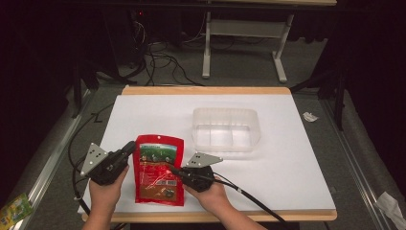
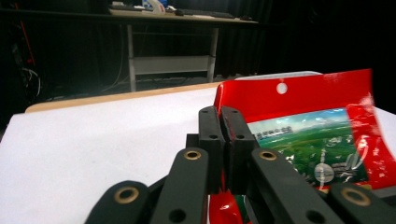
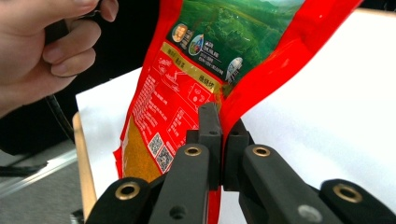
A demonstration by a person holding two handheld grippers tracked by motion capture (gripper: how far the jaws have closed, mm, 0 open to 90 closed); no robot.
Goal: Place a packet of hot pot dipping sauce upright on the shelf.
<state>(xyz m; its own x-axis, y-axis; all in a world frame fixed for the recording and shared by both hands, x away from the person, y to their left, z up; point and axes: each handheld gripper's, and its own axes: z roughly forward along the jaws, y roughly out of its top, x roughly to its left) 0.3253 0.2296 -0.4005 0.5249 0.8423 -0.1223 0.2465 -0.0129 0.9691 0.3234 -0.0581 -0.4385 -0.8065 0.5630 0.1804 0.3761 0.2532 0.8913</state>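
A red snack pouch [image 1: 159, 168] with a green landscape picture is held over the front left of the white table [image 1: 287, 158]. My left gripper [image 1: 128, 147] is shut on the pouch's left edge near the top. In the left gripper view the black jaws [image 2: 226, 122] are pressed together on the red pouch [image 2: 322, 112]. My right gripper [image 1: 175, 171] is shut on the pouch's right edge. Its own view shows the jaws [image 3: 221, 127] pinching the red border of the pouch [image 3: 187, 88], with the other hand [image 3: 51, 51] behind.
A clear plastic container [image 1: 226, 130] with dividers stands on the table right of centre, just beyond the pouch. A green packet [image 1: 14, 209] lies off the table at the lower left. Cables trail from both grippers. A white table frame [image 1: 244, 43] stands on the floor behind.
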